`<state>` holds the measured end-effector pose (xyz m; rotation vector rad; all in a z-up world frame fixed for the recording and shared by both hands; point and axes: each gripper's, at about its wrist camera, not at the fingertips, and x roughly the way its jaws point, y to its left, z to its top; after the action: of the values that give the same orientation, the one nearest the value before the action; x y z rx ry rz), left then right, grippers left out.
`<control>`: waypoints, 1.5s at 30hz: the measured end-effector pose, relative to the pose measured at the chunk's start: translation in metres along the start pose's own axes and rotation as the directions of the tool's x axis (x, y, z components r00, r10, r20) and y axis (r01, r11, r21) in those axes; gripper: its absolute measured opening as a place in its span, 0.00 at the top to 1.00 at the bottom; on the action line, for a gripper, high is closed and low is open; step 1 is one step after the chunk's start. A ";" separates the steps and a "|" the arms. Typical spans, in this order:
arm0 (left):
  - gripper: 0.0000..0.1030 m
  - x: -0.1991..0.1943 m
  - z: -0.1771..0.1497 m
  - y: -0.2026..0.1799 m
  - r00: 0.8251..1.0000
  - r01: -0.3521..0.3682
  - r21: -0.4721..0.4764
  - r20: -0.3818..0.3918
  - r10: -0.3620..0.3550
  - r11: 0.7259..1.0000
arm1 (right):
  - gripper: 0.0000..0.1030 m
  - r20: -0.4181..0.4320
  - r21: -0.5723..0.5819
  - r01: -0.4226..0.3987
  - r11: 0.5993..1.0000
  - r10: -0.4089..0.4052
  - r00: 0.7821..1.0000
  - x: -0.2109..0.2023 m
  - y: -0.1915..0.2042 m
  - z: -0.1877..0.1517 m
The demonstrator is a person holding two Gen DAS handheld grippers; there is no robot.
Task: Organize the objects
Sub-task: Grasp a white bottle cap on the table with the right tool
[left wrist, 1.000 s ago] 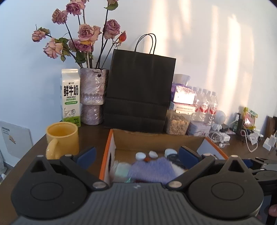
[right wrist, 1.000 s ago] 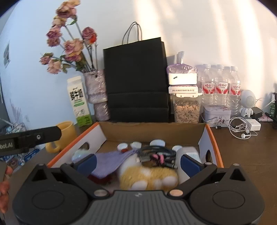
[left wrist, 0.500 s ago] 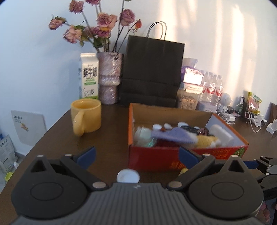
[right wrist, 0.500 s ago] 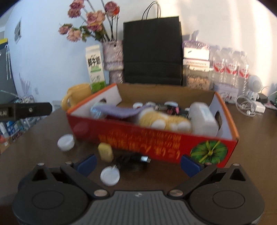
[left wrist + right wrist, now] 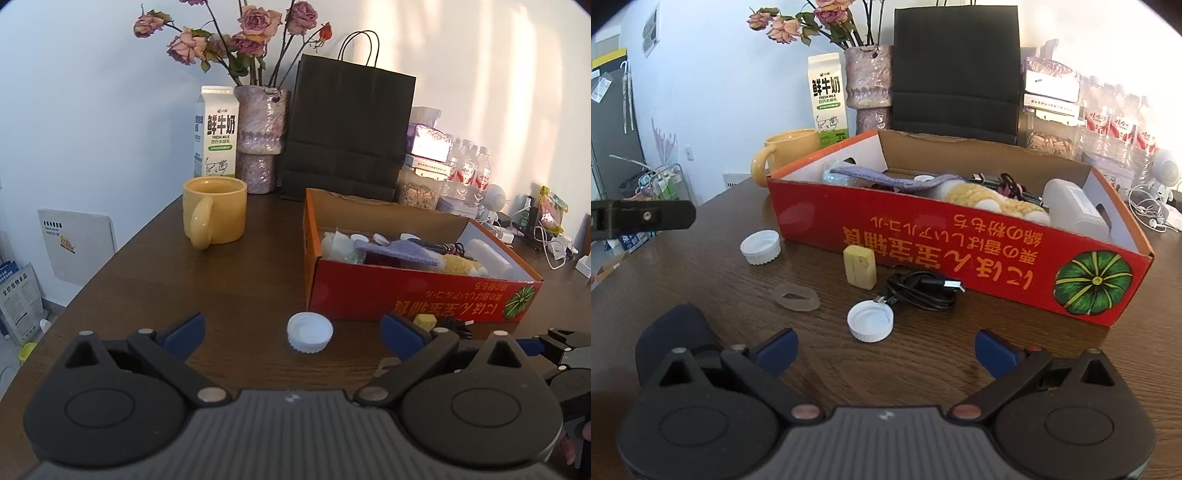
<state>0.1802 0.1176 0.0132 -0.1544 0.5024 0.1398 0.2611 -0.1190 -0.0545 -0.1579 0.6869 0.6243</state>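
Loose items lie on the dark wooden desk (image 5: 960, 354) in front of the red cardboard box (image 5: 960, 254), and they seem to be what is left to tidy. In the right wrist view a white bottle cap (image 5: 870, 319) sits open side up, just ahead of the right gripper (image 5: 884, 350) and between its fingers' line of reach. At about one o'clock from that cap lies a coiled black USB cable (image 5: 923, 291), its near loop touching or almost touching the cap. At twelve o'clock stands a small yellow block (image 5: 859, 266), close to the box wall. A clear plastic ring (image 5: 795, 297) lies at ten o'clock, and a second white cap (image 5: 760, 246) is farther out the same way, near the box's left corner.

The box already holds a purple cloth (image 5: 882, 179), a yellow plush toy (image 5: 986, 201), a white container (image 5: 1075, 210) and tangled cords.

Both grippers are empty, with fingers spread wide. The left gripper (image 5: 291, 334) hovers low with a white cap (image 5: 310, 332) centred between its blue fingertips (image 5: 184, 330), just off the box's near corner.

The step in hand looks like an approach to pick up a cap. The next move likely calls for going down until the fingers straddle the cap's ridged rim, closing gently, then lifting it over the box wall; the right side must avoid snagging the cable.

Behind stand a yellow mug (image 5: 216, 210), milk carton (image 5: 217, 131), vase of dried roses (image 5: 260, 138) and black paper bag (image 5: 351, 129).
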 end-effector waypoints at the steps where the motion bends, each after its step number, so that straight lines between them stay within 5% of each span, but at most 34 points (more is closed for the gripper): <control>1: 0.00 0.000 0.000 0.001 1.000 0.000 -0.003 -0.001 0.000 1.000 | 0.03 0.000 0.001 0.000 1.000 0.000 1.000 0.001 0.001 0.000; 29: 0.00 0.010 -0.008 0.000 0.999 0.027 -0.013 -0.033 -0.027 1.000 | 0.06 0.005 -0.020 0.047 0.999 -0.047 0.999 0.017 0.007 0.000; 38: 0.00 0.011 -0.010 0.000 0.999 0.022 -0.012 -0.043 -0.022 1.000 | 0.31 0.031 -0.034 0.028 0.999 -0.027 0.999 0.017 0.012 0.003; 41: 0.00 0.011 -0.010 -0.001 0.999 0.018 -0.010 -0.045 -0.019 1.000 | 0.54 0.043 -0.044 0.015 0.999 -0.014 0.999 0.015 0.014 0.003; 42: 0.00 0.011 -0.010 -0.002 0.999 0.017 -0.009 -0.046 -0.018 1.000 | 0.73 0.049 -0.046 0.009 0.999 -0.007 0.999 0.014 0.015 0.002; 45: 0.00 0.010 -0.010 -0.005 0.999 0.015 -0.003 -0.047 -0.015 1.000 | 0.73 0.052 -0.052 -0.002 0.999 0.005 0.999 0.012 0.016 0.002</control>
<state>0.1848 0.1117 0.0000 -0.1641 0.5482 0.1222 0.2603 -0.0996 -0.0596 -0.1878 0.6215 0.6478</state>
